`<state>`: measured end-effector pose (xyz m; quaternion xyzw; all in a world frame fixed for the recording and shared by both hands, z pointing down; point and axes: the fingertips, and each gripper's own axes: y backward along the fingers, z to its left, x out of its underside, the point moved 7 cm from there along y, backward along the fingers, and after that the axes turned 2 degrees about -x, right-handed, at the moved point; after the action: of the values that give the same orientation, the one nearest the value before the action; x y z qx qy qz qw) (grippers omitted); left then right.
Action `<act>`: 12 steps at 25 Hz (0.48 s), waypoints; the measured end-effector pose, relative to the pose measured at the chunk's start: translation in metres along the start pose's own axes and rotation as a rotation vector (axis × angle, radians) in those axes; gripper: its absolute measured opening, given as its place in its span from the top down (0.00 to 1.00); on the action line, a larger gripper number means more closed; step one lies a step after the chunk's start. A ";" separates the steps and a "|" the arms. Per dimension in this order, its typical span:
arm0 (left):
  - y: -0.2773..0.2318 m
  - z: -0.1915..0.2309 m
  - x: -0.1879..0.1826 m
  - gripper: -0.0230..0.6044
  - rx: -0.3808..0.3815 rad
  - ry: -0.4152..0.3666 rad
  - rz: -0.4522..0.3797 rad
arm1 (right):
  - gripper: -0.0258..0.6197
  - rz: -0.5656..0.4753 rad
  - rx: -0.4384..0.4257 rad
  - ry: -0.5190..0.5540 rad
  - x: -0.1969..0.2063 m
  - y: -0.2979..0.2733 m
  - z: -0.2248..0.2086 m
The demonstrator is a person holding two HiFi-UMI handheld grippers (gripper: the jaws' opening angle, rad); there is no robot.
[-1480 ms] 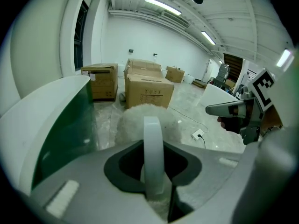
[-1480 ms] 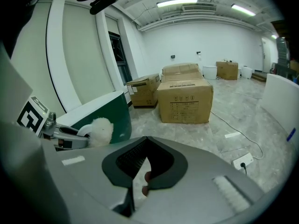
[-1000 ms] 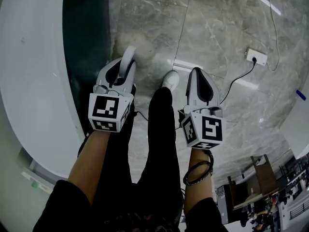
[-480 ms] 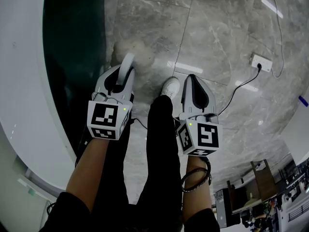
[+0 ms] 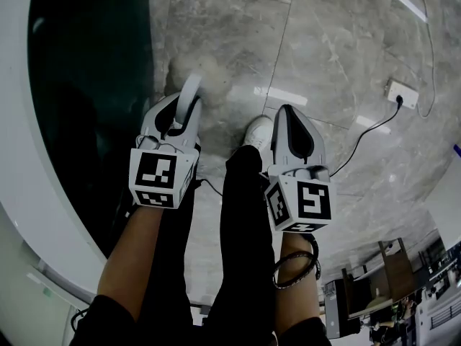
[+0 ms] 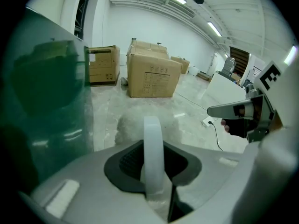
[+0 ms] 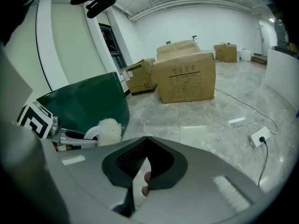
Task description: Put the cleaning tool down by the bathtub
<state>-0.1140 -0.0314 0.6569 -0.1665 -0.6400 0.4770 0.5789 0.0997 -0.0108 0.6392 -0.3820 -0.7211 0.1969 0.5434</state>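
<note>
Left gripper (image 5: 181, 115) clamped on the cleaning tool (image 5: 191, 92) beside the bathtub (image 5: 25, 143)

Head view – the tool's white handle runs forward from the left gripper to a fluffy head low over the marble floor (image 5: 324, 49), near the tub's dark green wall; right gripper (image 5: 290, 121) is level beside it, a shoe (image 5: 256, 130) between them. Left gripper view – jaws pinch the handle (image 6: 153, 148), fluffy head (image 6: 128, 125) ahead, cardboard boxes (image 6: 152, 73) beyond. Right gripper view – jaws together on nothing I can make out; the fluffy head (image 7: 110, 129) lies left, against the green wall (image 7: 88, 104).
</note>
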 end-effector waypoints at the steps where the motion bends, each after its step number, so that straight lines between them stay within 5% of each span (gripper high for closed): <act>1: -0.004 0.002 0.003 0.83 -0.001 0.004 0.005 | 0.92 0.003 0.001 0.000 0.002 -0.004 -0.002; 12: -0.047 0.017 0.033 0.83 -0.009 0.017 0.036 | 0.92 0.052 -0.009 -0.005 0.032 -0.042 -0.013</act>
<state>-0.1223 -0.0360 0.7155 -0.1846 -0.6343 0.4828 0.5749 0.0943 -0.0142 0.6935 -0.4026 -0.7131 0.2088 0.5346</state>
